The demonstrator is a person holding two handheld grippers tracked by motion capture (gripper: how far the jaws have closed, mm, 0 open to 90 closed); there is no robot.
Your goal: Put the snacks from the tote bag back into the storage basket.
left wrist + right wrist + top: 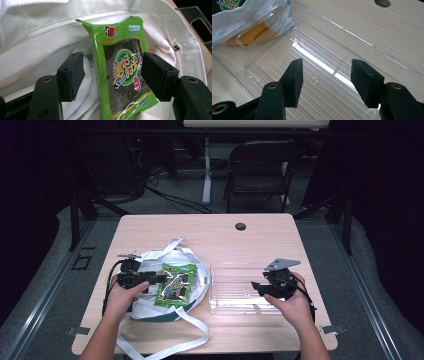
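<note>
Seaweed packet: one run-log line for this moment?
left tongs: open, astride seaweed packet | packet: lying in white bag | right tongs: open over clear bin

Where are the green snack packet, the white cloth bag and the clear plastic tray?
green snack packet (123,72), left gripper view, on its printed front label.
white cloth bag (196,256), high view, on its far rim.
clear plastic tray (362,41), right gripper view, on its far side wall.

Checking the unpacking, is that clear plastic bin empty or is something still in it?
Empty. The clear bin shows just bare wood grain through its floor; the green snack packet lies in the white bag.
</note>
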